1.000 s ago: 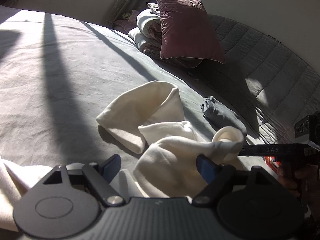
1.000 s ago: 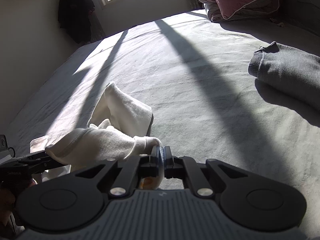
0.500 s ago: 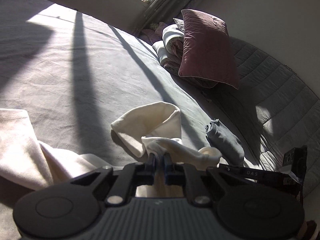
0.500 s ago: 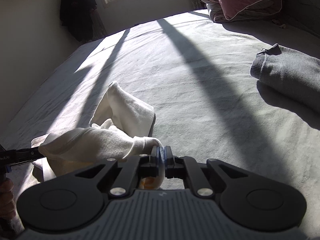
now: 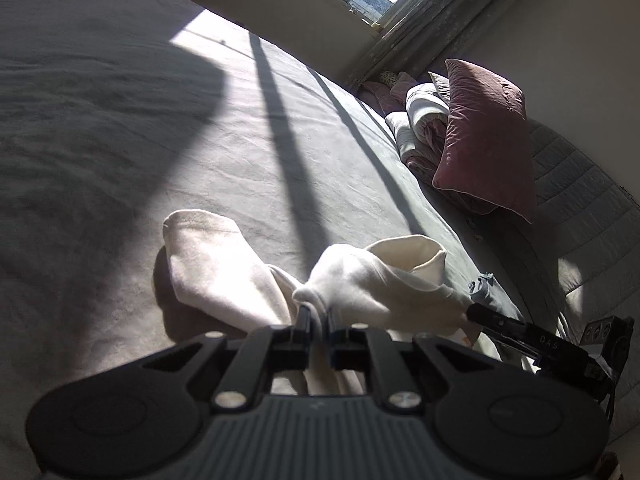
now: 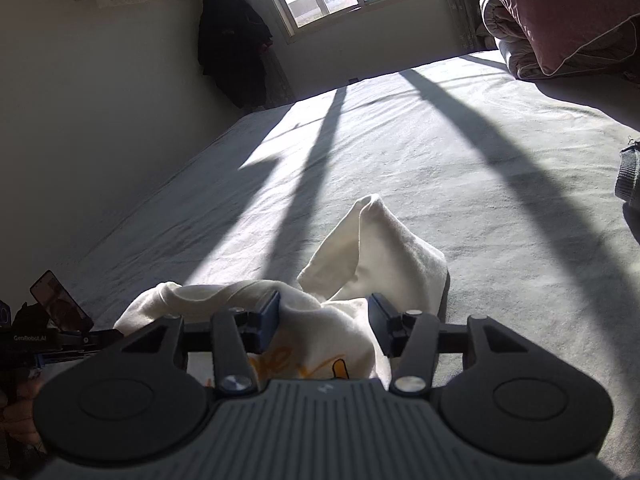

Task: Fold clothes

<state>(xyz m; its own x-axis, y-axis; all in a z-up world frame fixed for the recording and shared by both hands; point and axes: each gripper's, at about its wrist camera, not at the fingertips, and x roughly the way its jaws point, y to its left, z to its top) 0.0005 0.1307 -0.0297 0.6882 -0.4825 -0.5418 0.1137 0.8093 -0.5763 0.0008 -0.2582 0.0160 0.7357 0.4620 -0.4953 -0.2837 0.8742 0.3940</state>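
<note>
Folding barely begun
Left tongs [image 5: 318,322] pinch the bunched cream garment [image 5: 372,284] on the bed [image 6: 460,184]; right tongs [image 6: 324,326] spread around it at 6 o'clock. No neat fold yet.

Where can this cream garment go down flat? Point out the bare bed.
Free: the wide sheet beyond the cream garment, up to the window wall. Crowded: the right side, with the grey garment and the pillow against rolled quilts.

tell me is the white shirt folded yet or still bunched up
Bunched up, not folded: the white shirt lies crumpled on the bed, one sleeve sticking up, pinched by the left tool.
</note>
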